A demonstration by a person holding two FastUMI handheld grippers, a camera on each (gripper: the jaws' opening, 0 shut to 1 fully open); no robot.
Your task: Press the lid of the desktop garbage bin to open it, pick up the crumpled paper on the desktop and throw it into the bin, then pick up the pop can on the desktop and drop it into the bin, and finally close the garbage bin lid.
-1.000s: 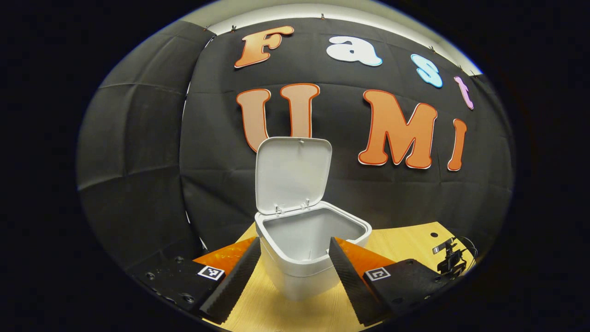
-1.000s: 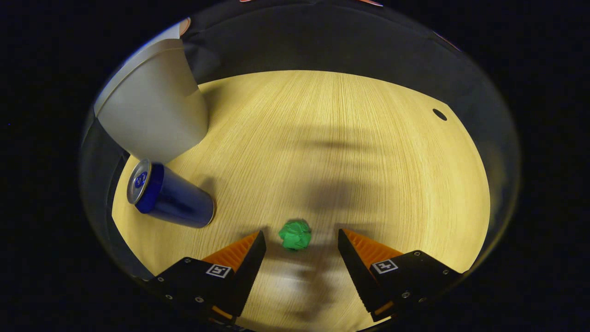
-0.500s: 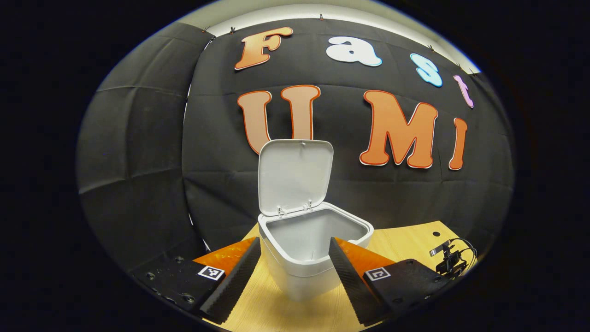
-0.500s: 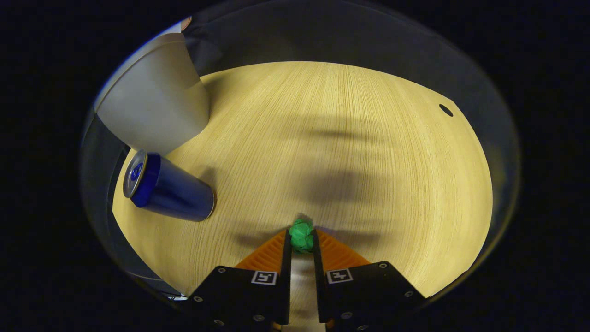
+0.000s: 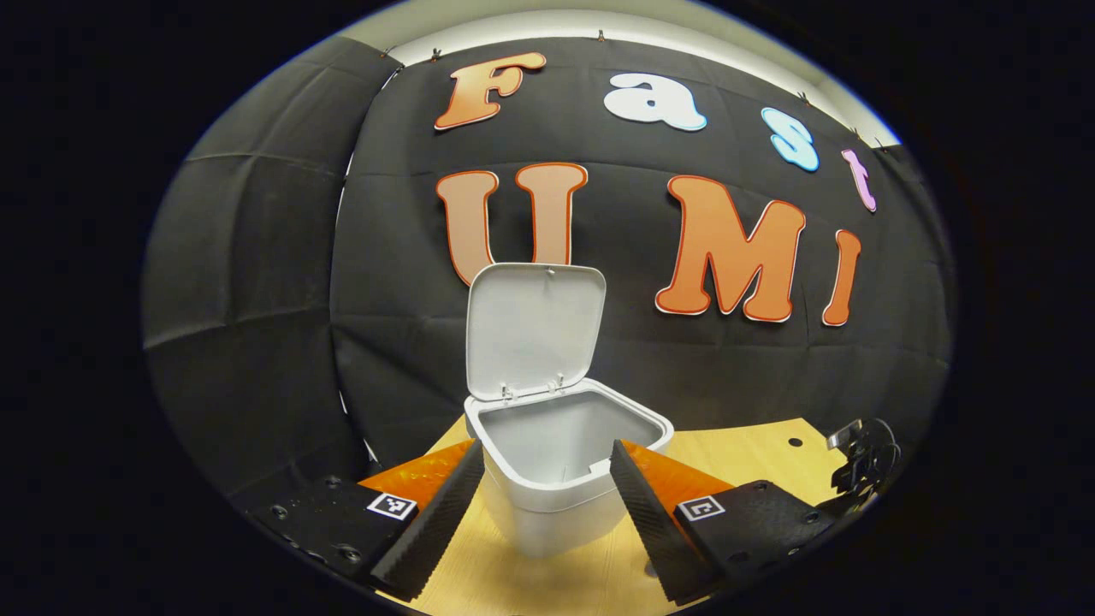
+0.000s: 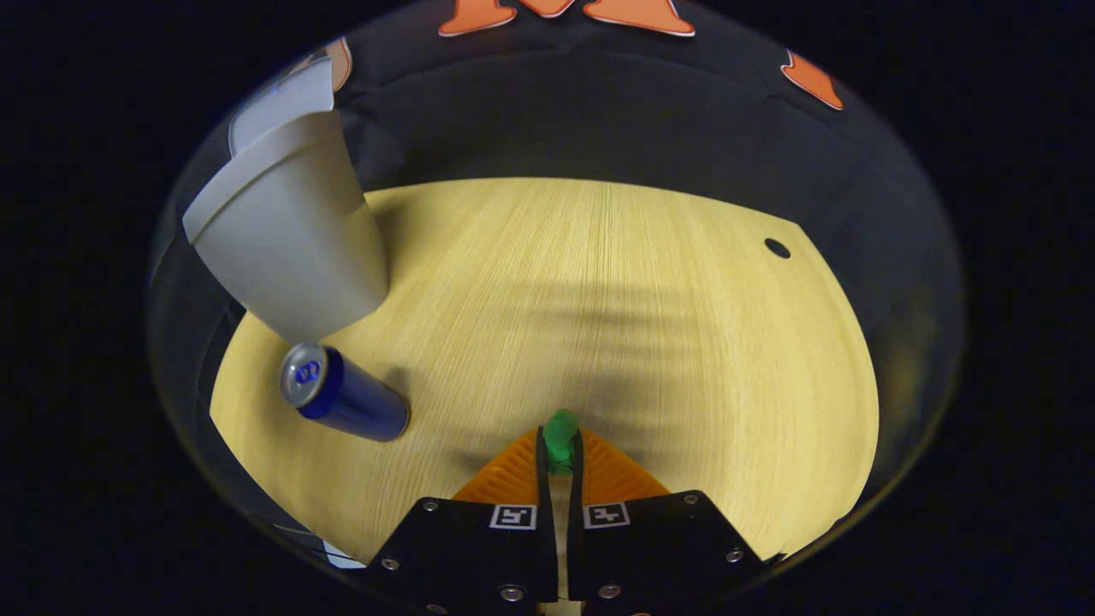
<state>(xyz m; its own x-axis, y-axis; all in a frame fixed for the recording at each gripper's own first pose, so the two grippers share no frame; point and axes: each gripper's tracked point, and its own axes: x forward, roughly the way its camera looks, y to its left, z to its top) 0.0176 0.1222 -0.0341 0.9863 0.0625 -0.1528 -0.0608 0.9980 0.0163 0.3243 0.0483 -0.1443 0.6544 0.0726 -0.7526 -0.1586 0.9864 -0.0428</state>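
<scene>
A: The crumpled paper [image 6: 561, 443] is a small green wad pinched between the tips of the right gripper [image 6: 559, 453]; the risk I see is that it slips out on the way across, since it sits at the very ends of the fingers and is light and springy.

B: And the way to the bin [image 6: 287, 235]?

A: The pop can [image 6: 346, 402] stands on the desktop [image 6: 616, 291] just in front of the bin; a low swing could knock it over; I'd also judge that a release short of the opening drops the wad outside.

B: The grippers themselves?

A: The right one is nearly closed, both fingers pressing the paper; the left gripper [image 5: 547, 479] is spread wide and holds nothing, the bin [image 5: 565, 453] framed between its fingers but apparently untouched; the lid [image 5: 532, 329] stands upright, open.
</scene>
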